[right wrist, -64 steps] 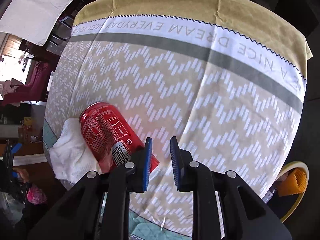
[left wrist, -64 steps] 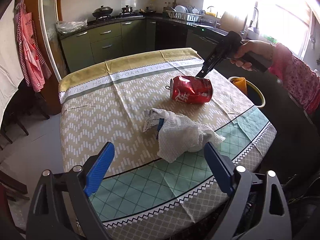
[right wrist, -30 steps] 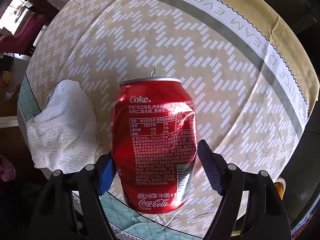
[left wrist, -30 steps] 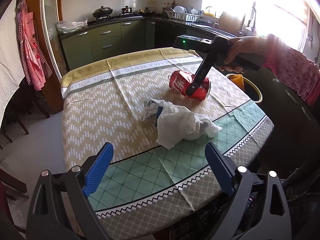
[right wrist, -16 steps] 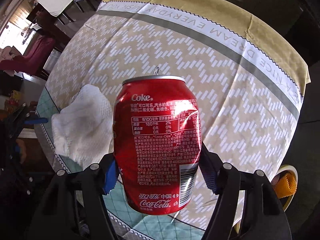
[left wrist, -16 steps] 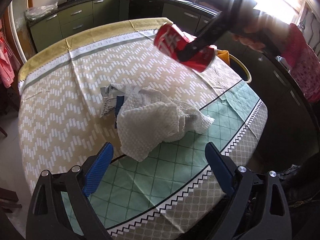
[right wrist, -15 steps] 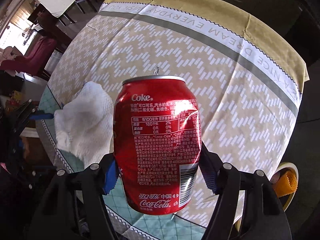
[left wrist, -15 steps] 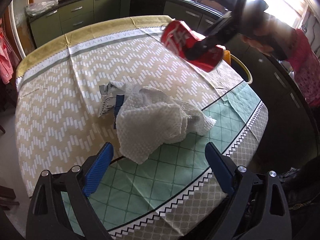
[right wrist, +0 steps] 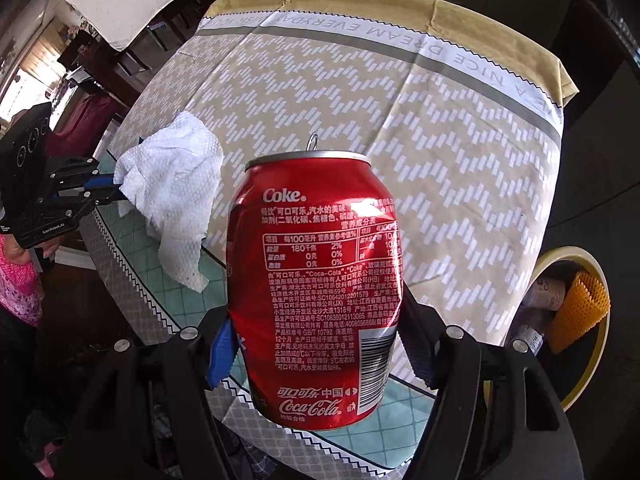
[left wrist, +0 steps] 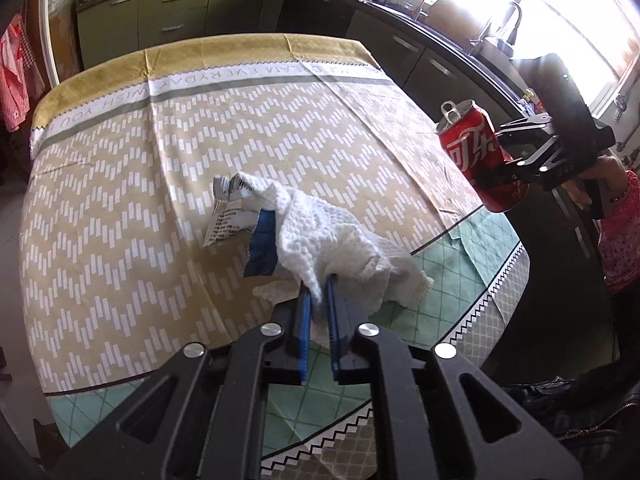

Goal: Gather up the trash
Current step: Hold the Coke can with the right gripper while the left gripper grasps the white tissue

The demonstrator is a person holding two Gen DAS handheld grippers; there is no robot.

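My right gripper (right wrist: 316,340) is shut on a dented red Coke can (right wrist: 316,280) and holds it in the air past the table's right edge; the can also shows in the left wrist view (left wrist: 480,160). My left gripper (left wrist: 316,300) is shut on a crumpled white paper towel (left wrist: 336,248), which is lifted a little off the table. The towel (right wrist: 176,184) hangs from that gripper in the right wrist view. A blue and white snack wrapper (left wrist: 240,220) lies partly under the towel.
The table has a patterned cloth (left wrist: 120,184). A yellow-rimmed bin (right wrist: 592,280) with cups and an orange item stands on the floor beside the table's right side. Kitchen cabinets (left wrist: 180,20) line the far wall.
My left gripper moved forward and closed on the paper towel. My right gripper carried the can further right, off the table toward the bin side.
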